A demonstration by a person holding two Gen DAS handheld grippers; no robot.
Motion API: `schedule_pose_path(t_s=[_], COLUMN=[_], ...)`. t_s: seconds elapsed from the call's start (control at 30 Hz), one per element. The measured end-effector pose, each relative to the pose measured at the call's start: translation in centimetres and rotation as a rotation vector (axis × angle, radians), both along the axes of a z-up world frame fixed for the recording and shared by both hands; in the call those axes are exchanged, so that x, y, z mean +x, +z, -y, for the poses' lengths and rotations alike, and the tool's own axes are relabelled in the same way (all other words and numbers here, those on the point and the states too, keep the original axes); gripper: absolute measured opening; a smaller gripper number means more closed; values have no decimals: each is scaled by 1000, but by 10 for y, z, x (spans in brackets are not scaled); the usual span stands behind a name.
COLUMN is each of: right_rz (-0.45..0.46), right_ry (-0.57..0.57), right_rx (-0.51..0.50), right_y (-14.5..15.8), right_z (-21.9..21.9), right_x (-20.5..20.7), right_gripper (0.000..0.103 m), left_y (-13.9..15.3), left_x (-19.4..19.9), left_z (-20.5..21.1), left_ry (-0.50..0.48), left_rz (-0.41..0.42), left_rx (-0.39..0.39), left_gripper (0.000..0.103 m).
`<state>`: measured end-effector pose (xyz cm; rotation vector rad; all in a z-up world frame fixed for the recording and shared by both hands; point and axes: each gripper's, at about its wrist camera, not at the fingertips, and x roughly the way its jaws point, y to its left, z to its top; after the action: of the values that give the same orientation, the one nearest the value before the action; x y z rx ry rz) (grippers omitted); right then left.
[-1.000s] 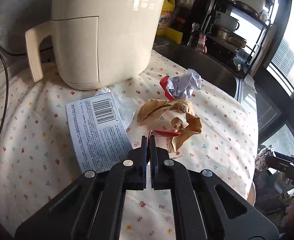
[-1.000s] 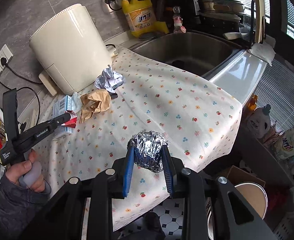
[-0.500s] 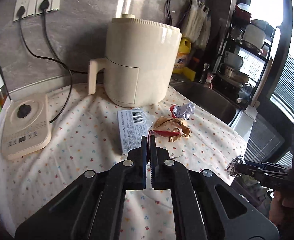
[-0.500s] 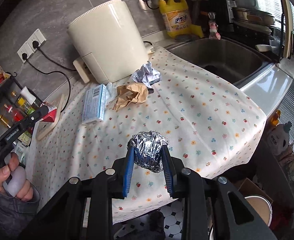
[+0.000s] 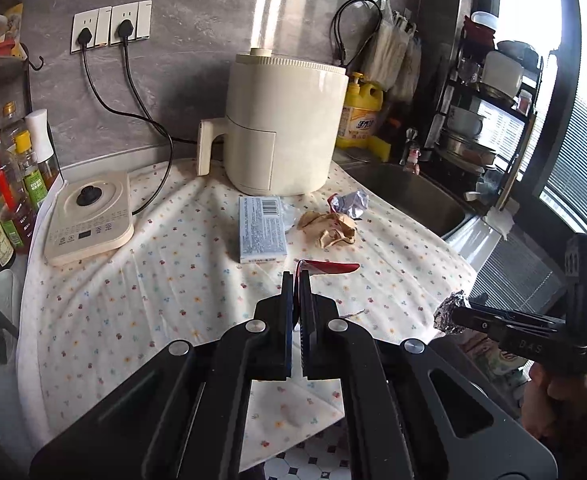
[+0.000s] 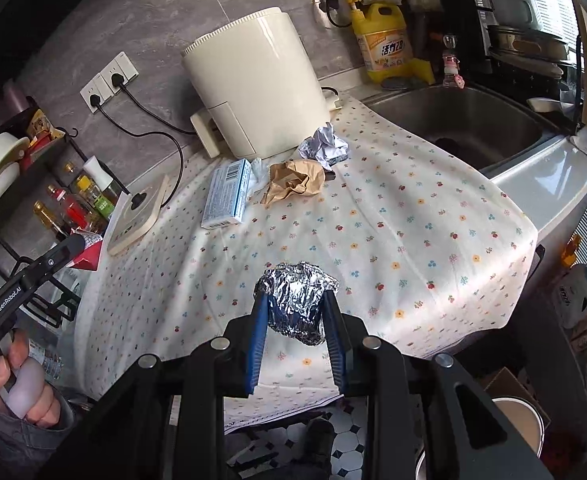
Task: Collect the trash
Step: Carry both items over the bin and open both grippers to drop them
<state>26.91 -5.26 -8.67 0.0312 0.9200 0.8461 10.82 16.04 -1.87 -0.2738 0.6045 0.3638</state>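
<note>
Foil ball (image 6: 296, 303): nearest to me, clamped between the blue pads of my right gripper (image 6: 295, 312), held in the air off the front edge of the flowered cloth (image 6: 393, 240).
Red wrapper (image 5: 327, 268): pinched at one corner in my left gripper (image 5: 297, 292), whose jaws are pressed together on it; the rest of the wrapper sticks out sideways past the tips, above the cloth.
Risk, wrapper: I judge this the weak hold. Only an edge of thin film is caught, so a quick swing or a snag could pull it free and drop it on the floor.
Risk, foil: the ball is crumpled and springy; if I squeeze harder it may deform and shift, and if I ease off it could roll out between the pads.
Risk, bin: a round container (image 6: 517, 420) shows low at the right, beside the counter, partly hidden by my gripper. If that is the bin, I could miss it.
Blue box (image 5: 262, 229): lying flat on the cloth, well beyond both tips, label up.
Brown paper (image 5: 329, 228): crumpled, just right of the box.
White paper ball (image 5: 349, 204): beyond the brown paper, near the cream appliance (image 5: 281, 128).
Left to collect: those three, all out of reach while both grippers are full.
</note>
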Motion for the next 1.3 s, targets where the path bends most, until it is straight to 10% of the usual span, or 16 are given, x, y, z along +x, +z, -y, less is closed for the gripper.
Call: schedule_pose_path(t_s=[0.93, 1.3], right_rz=[-88, -140], right_ry=[-212, -358], right_rx=[-161, -186], right_y=[-64, -77], right_z=[225, 288], right_x=[-25, -19], right_gripper=[28, 45], left_y=[-103, -145], left_x=[51, 94], left_z=[216, 274], left_ry=[-324, -481], left_rz=[-94, -193], left_rx=[-225, -283], left_gripper=[4, 4])
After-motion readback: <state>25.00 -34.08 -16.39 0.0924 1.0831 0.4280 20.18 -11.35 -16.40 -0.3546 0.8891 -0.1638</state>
